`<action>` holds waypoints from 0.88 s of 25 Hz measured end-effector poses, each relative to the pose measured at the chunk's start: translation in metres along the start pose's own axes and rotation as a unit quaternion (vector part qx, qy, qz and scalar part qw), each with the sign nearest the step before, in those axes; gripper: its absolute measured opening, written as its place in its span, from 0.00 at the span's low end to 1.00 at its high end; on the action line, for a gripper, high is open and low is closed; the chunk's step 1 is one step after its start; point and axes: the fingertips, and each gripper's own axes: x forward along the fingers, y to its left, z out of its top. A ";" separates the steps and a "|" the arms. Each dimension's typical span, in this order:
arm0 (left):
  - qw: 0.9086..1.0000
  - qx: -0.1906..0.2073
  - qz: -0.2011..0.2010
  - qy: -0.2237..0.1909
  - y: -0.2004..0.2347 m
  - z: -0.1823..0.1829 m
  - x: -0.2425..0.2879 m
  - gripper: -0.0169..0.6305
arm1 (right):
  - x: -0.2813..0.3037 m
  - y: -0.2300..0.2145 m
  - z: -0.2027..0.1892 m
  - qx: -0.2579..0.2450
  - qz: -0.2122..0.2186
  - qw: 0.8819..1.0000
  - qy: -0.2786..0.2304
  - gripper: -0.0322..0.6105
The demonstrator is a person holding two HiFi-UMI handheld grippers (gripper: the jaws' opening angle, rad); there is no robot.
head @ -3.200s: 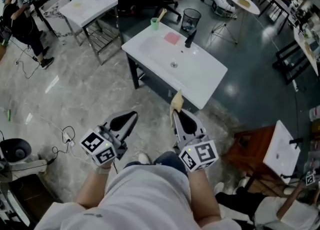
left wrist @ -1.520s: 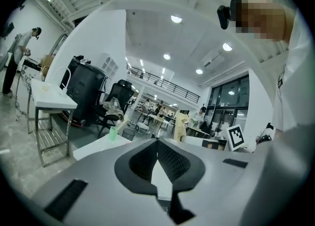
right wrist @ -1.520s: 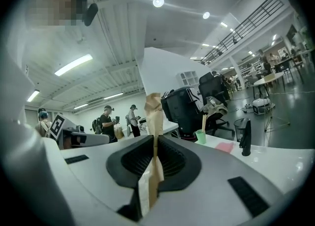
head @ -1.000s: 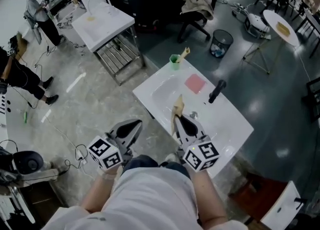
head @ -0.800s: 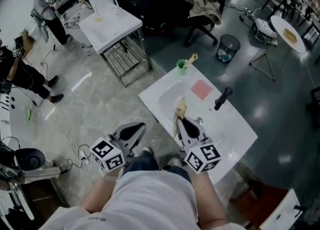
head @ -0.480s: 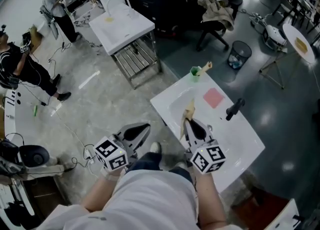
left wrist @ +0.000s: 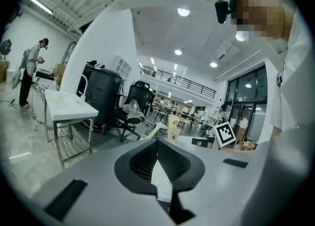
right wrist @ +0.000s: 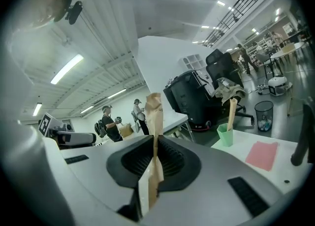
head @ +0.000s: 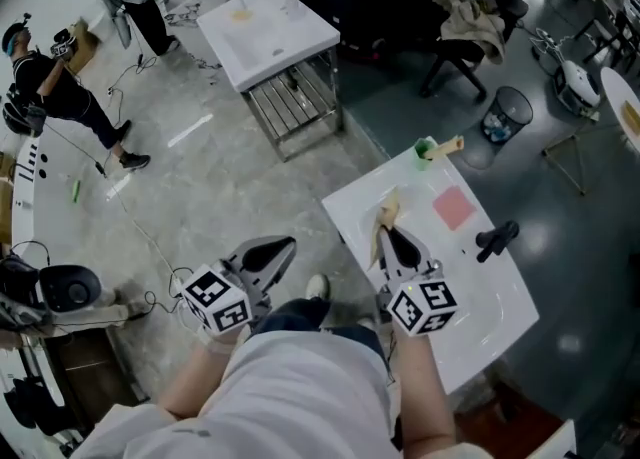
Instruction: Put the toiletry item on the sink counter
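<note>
Paper-wrapped toiletry item [head: 386, 215] pinched tight in right gripper [head: 391, 234], over white sink counter [head: 497, 294]. Left gripper [head: 278, 247] closed, holds nothing. Carrying step. Next: lower item, let go.

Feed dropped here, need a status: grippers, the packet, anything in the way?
Right gripper shut on paper packet, over sink counter's edge. Left gripper shut, empty. Packet not yet down. Cup, pink cloth, faucet sit farther back.
</note>
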 end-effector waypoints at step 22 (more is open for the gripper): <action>0.990 -0.101 0.092 0.013 0.171 -0.046 -0.034 0.05 | 0.179 -0.039 -0.126 -0.024 -0.026 0.971 0.238 0.11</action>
